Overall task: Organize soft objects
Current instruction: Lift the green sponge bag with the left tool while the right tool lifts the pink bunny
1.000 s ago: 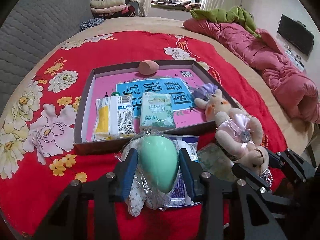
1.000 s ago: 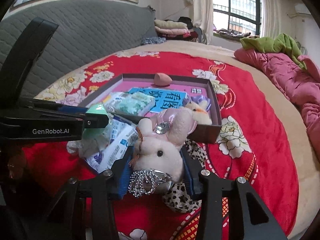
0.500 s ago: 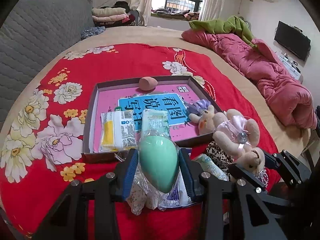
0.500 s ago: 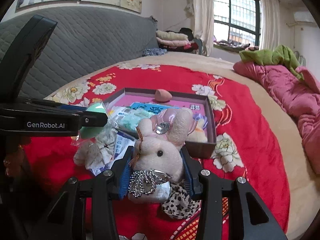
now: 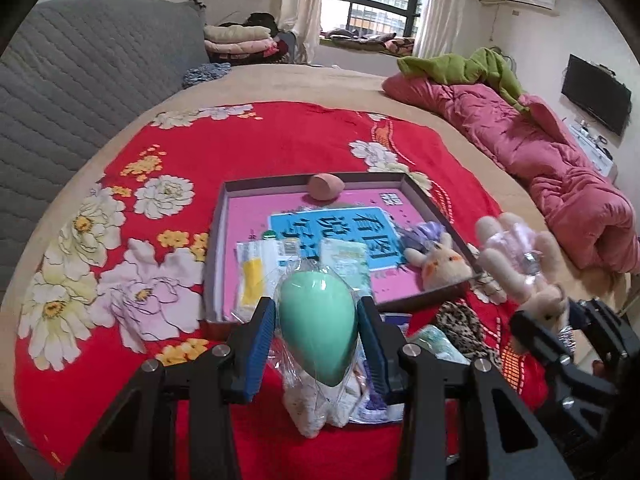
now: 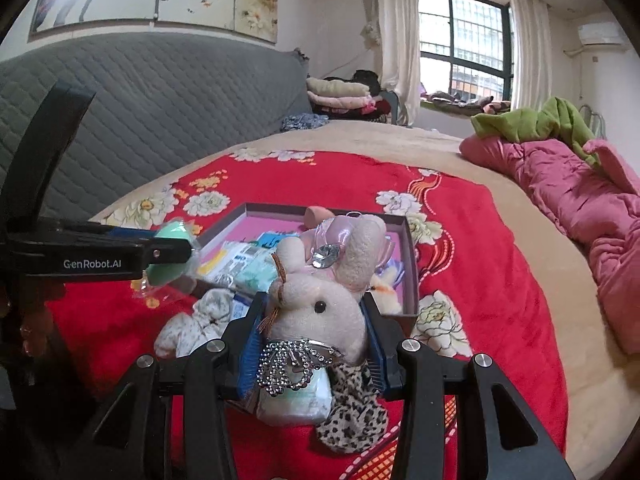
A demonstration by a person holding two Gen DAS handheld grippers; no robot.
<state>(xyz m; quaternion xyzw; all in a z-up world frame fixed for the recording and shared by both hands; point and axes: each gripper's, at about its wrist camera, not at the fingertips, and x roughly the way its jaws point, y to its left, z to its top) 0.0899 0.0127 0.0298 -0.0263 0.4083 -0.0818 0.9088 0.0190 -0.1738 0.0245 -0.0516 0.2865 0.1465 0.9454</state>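
While I hold both tools above the red bedspread (image 5: 280,152), my left gripper (image 5: 318,334) clamps a bagged green sponge egg (image 5: 318,328), and my right gripper (image 6: 312,340) clamps a plush rabbit (image 6: 320,296), both just short of the shallow box (image 5: 216,240).

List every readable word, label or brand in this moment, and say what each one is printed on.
"GenRobot.AI": side of the black left claw.
"看图说" (large characters, one more partly hidden): blue panel in the shallow brown box.
Print on the white-and-yellow packet and pale green tissue pack: too small to read.
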